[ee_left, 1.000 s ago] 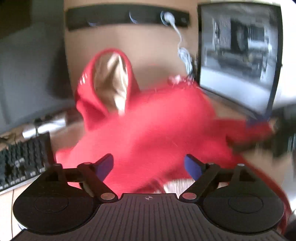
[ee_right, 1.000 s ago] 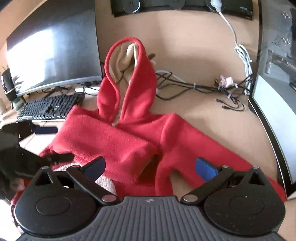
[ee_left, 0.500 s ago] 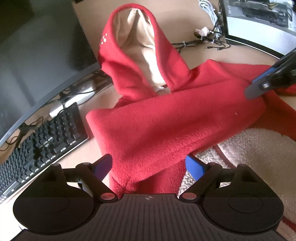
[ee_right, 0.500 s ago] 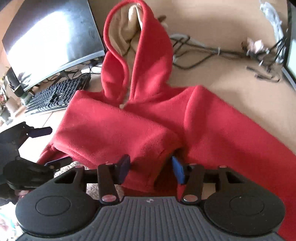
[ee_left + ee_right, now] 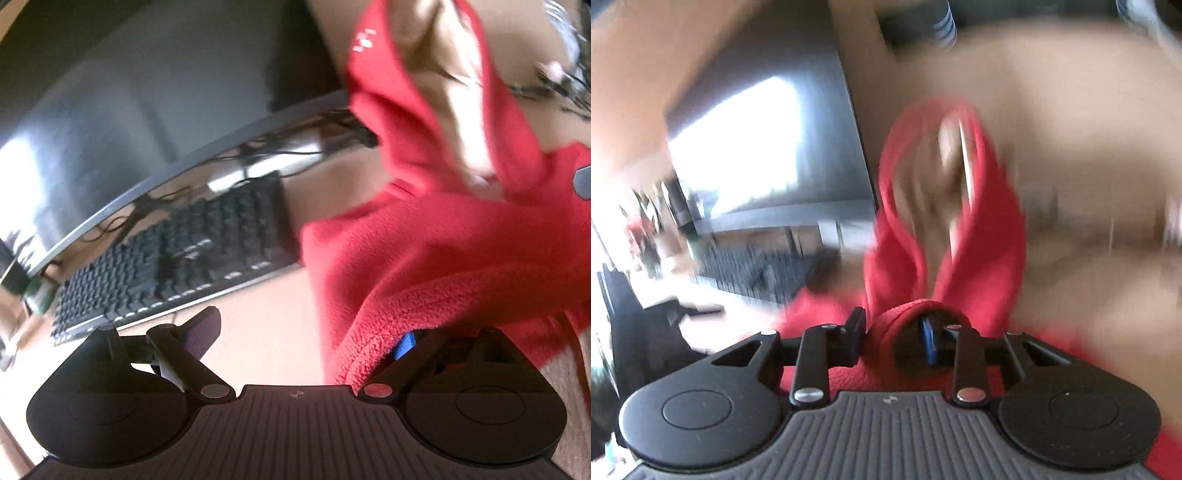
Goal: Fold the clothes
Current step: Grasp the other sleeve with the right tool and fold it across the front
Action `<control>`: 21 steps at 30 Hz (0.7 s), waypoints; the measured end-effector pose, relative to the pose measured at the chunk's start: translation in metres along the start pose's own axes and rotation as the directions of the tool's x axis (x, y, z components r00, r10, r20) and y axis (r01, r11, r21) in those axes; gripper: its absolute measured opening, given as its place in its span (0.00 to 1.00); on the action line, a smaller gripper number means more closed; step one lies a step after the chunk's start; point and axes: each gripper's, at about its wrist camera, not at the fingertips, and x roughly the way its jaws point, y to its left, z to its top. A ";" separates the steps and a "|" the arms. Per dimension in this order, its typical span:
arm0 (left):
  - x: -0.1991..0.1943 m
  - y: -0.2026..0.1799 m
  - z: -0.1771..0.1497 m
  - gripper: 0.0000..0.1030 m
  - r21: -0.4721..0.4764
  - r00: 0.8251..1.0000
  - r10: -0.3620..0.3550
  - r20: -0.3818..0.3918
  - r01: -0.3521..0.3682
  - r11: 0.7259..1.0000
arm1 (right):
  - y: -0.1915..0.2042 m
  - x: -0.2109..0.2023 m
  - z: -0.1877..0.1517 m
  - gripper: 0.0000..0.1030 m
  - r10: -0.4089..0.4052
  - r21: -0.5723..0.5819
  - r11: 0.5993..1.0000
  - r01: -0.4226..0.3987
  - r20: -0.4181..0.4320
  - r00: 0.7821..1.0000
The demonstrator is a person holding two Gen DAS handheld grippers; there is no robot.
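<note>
Since half a second ago the right tongs [image 5: 894, 338] have closed on a fold of the red hoodie [image 5: 979, 251], and their view is now blurring with motion. Fleece is bunching between the two fingers, wrapping over the blue pad [image 5: 928, 341] of the right one.

Left tongs [image 5: 306, 339] are standing wide open. The hoodie's thick hem [image 5: 399, 306] is draping over their right finger [image 5: 406, 341], while the left finger [image 5: 201, 334] is sitting clear of the cloth above the bare surface [image 5: 269, 325].

The hoodie [image 5: 443, 240] is lying on the right of the surface, hood [image 5: 417, 92] pointing far, its cream lining showing. A few small white marks are showing on the hood's outside; they are too blurred to read. To its left a black keyboard [image 5: 177, 266] is lying in front of a dark curved monitor [image 5: 147, 110]. Tangled cables [image 5: 561, 85] are lying at the far right.
</note>
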 end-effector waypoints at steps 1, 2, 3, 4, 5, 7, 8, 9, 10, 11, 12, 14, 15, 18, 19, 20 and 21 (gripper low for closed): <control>-0.006 0.000 0.003 0.92 -0.011 1.000 -0.004 0.023 0.004 1.000 | 0.003 -0.007 0.004 0.30 -0.018 -0.045 0.999 0.019 0.027 0.999; -0.012 0.001 0.005 0.90 -0.022 0.999 -0.008 0.046 0.009 1.000 | 0.006 -0.012 0.006 0.30 -0.037 -0.087 0.995 0.041 0.043 0.998; -0.021 -0.001 0.008 0.90 -0.029 0.995 -0.061 0.081 0.063 0.998 | 0.004 -0.014 0.005 0.30 -0.060 -0.106 0.992 0.063 0.033 0.998; -0.029 -0.005 0.009 0.90 -0.024 0.985 -0.135 0.109 0.138 0.990 | 0.001 -0.013 0.002 0.30 -0.084 -0.112 0.990 0.084 0.008 0.996; -0.036 -0.012 0.011 0.91 -0.001 0.967 -0.222 0.127 0.224 0.975 | -0.004 -0.012 -0.005 0.32 -0.118 -0.109 0.987 0.115 -0.029 0.993; -0.043 -0.029 0.008 0.91 0.069 0.926 -0.358 0.116 0.352 0.933 | -0.015 -0.007 -0.021 0.32 -0.199 -0.097 0.977 0.188 -0.119 0.973; -0.047 -0.037 0.007 0.91 0.104 0.900 -0.422 0.105 0.413 0.905 | -0.019 -0.008 -0.030 0.32 -0.234 -0.088 0.971 0.222 -0.154 0.960; -0.047 -0.044 0.004 0.91 0.128 0.889 -0.451 0.077 0.440 0.889 | -0.022 -0.012 -0.037 0.32 -0.251 -0.073 0.968 0.242 -0.170 0.953; -0.046 -0.050 0.000 0.91 0.150 0.880 -0.473 0.046 0.462 0.874 | -0.024 -0.017 -0.041 0.32 -0.260 -0.056 0.966 0.254 -0.177 0.949; -0.045 -0.056 -0.004 0.91 0.171 0.869 -0.494 0.015 0.485 0.858 | -0.024 -0.022 -0.044 0.32 -0.260 -0.038 0.965 0.258 -0.171 0.950; -0.044 -0.062 -0.007 0.91 0.191 0.857 -0.514 -0.016 0.508 0.840 | -0.021 -0.025 -0.044 0.32 -0.253 -0.024 0.967 0.252 -0.156 0.955; -0.041 -0.065 -0.013 0.92 0.195 0.854 -0.519 -0.049 0.517 0.833 | -0.011 -0.026 -0.043 0.32 -0.207 -0.008 0.978 0.207 -0.136 0.969; -0.039 -0.064 -0.015 0.92 0.180 0.847 -0.528 -0.065 0.530 0.828 | -0.005 -0.024 -0.043 0.32 -0.172 0.003 0.985 0.173 -0.134 0.976; -0.032 -0.062 -0.018 0.94 0.101 0.823 -0.560 -0.096 0.568 0.817 | 0.000 0.005 -0.056 0.32 -0.107 0.044 0.992 0.119 -0.216 0.970; -0.031 -0.063 -0.020 0.95 0.082 0.819 -0.566 -0.094 0.573 0.816 | -0.004 0.016 -0.065 0.32 -0.120 0.059 0.988 0.140 -0.258 0.959; -0.030 -0.063 -0.022 0.97 0.063 0.816 -0.572 -0.091 0.578 0.814 | -0.011 0.028 -0.076 0.30 -0.152 0.072 0.981 0.182 -0.306 0.940; -0.031 -0.064 -0.024 0.97 0.067 0.819 -0.567 -0.085 0.572 0.817 | -0.019 0.029 -0.085 0.30 -0.152 0.096 0.978 0.187 -0.295 0.943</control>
